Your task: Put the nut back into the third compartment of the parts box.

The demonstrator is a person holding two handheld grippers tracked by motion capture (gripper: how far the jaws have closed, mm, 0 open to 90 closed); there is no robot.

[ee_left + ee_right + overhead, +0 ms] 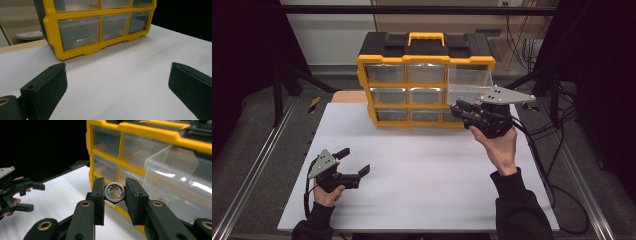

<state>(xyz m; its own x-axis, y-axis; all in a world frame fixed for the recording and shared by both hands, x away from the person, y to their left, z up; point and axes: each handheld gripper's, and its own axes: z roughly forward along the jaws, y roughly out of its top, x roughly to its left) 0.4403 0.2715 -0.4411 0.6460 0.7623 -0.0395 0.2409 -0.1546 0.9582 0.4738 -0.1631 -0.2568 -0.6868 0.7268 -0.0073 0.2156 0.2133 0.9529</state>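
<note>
Hex nut (114, 191) — metal, threaded bore visible — is clamped between the two black pads of the right gripper (114, 195), one pad pressed against each side of it. In the right gripper view the nut is seen raised off the white table (422, 170), just in front of the yellow-and-black drawer organizer (426, 80). The top-right clear drawer (469, 77) of the organizer is pulled out; the nut is held close to it, below its front edge. In the high view the right gripper (464, 111) is held up at the organizer's right side, the nut too small to be made out there. The left gripper (353, 161) is placed low over the table's near left part, well apart from the organizer — jaws spread wide, nothing between them.
</note>
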